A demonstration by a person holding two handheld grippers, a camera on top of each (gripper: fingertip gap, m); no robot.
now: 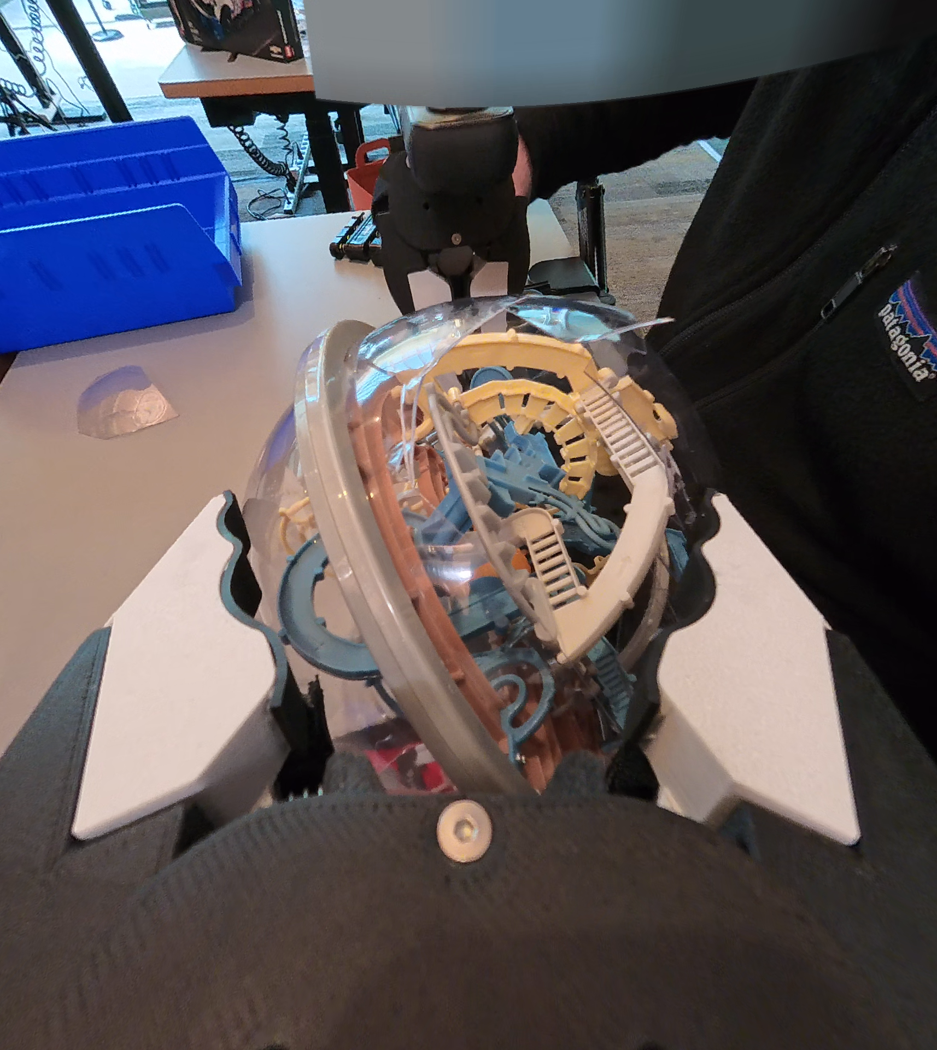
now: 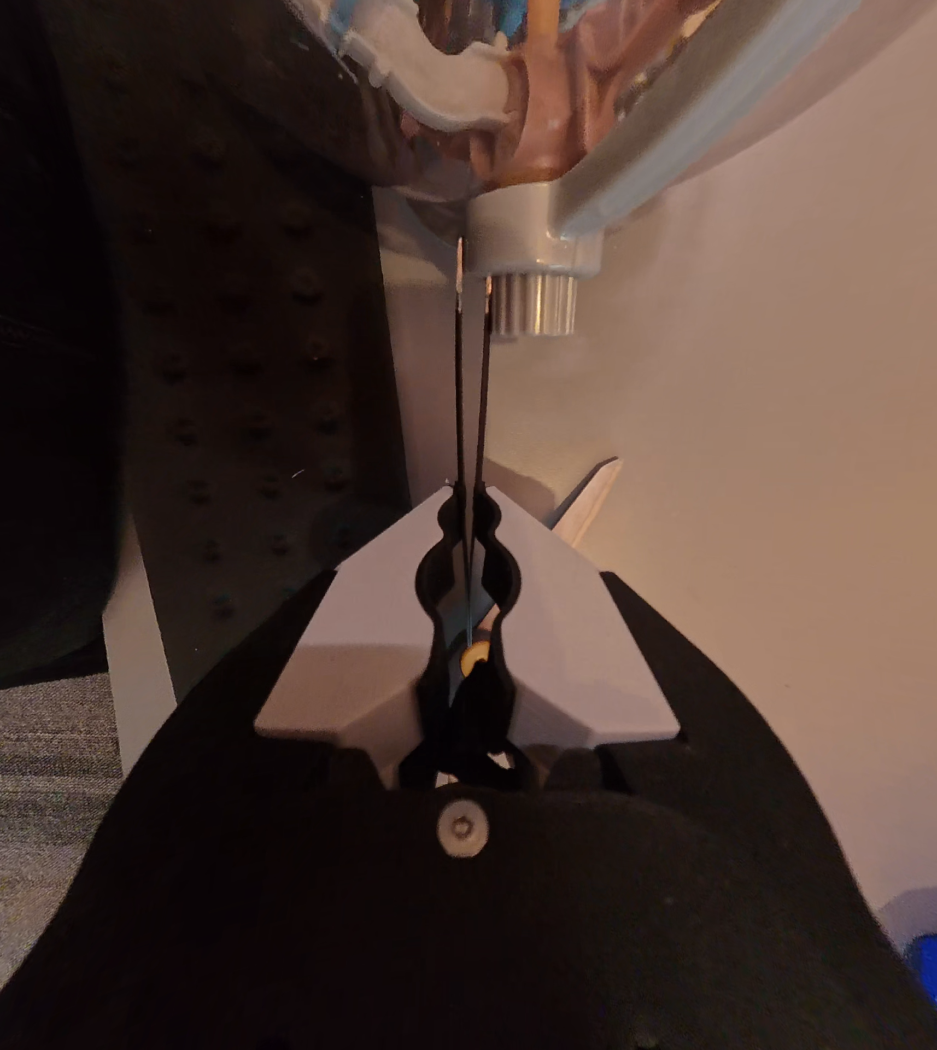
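L gripper [image 1: 469, 574] jaws grip clear maze ball [image 1: 455, 540]; R gripper [image 2: 471, 500] jaws clamp scissors [image 2: 469, 398].

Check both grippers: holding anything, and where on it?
Left gripper clamps the clear maze ball across its sides. Right gripper is shut on scissors, gripped near the pivot.
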